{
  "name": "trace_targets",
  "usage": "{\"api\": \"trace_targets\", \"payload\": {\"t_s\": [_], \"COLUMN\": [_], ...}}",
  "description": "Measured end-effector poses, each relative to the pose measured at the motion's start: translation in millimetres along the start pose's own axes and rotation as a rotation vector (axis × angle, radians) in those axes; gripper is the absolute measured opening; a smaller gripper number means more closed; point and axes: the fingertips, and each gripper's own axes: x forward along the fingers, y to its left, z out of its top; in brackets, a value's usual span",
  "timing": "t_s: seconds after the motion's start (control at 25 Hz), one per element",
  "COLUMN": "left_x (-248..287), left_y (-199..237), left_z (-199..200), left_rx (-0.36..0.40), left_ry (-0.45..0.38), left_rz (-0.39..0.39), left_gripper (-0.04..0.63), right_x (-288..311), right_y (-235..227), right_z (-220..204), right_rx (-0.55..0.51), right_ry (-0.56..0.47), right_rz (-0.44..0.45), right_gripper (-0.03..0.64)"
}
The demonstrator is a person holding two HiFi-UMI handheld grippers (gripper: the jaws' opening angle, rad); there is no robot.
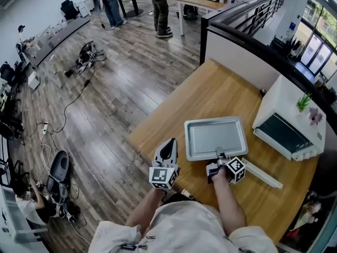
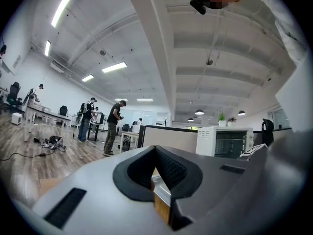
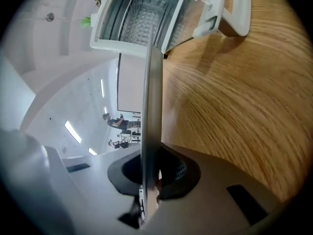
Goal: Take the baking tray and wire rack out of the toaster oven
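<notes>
On the bench (image 1: 174, 125) in front of me, the baking tray (image 1: 216, 136) is already out of the toaster oven (image 1: 295, 104), which stands at 3 o'clock from it. The oven's glass door (image 3: 195, 18) is dropped open, with its white handle (image 1: 261, 174) at about 4 o'clock. My right gripper (image 1: 221, 159) has its fingers clenched on the tray's rim at the 6 o'clock edge. In the right gripper view the metal lip runs straight up out of the pads. The tray lies flat and low over the wood, but I cannot tell whether its underside is touching yet, so I judge the step in hand is setting it down. To do that well I want to bring it down level and let the far 12 o'clock edge and the near edge meet the bench together. I should unclench only once the whole base is seated, then draw straight back toward 6 o'clock so the pads don't drag the rim. I should also hold the tray well off the door handle so the way into the oven stays free. What looks like the wire rack (image 3: 144, 23) sits inside the oven, and that comes next. My left gripper (image 1: 169, 145) hangs at 8 o'clock from the tray, off the bench edge, fingers together on nothing.
</notes>
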Motion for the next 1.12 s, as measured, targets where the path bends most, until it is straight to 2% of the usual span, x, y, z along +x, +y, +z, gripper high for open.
{"api": "trace_targets", "payload": {"t_s": [0.2,0.44,0.64,0.88,1.12], "left_x": [0,3,5,7,8], "left_y": [-4,-6,-9,-14,-16], "left_z": [-1,-5,-7,-10,-9], "left_rx": [-0.002,-0.001,-0.001,-0.003,-0.012], "left_ry": [0.003,0.009,0.018,0.022,0.013], "left_rz": [-0.004,-0.008,-0.020,-0.029,-0.032], "left_gripper": [0.014,0.014,0.014,0.014,0.014], "right_x": [4,11,14,14,13], "right_y": [-16,-30,-30,-37,-40], "right_z": [2,3,3,5,7], "right_rx": [-0.008,0.050,0.036,-0.021,-0.141], "right_ry": [0.012,0.021,0.027,0.047,0.083], "right_rz": [-0.056,-0.078,-0.115,-0.238,-0.381], "right_gripper": [0.041,0.043,0.044,0.070,0.115]}}
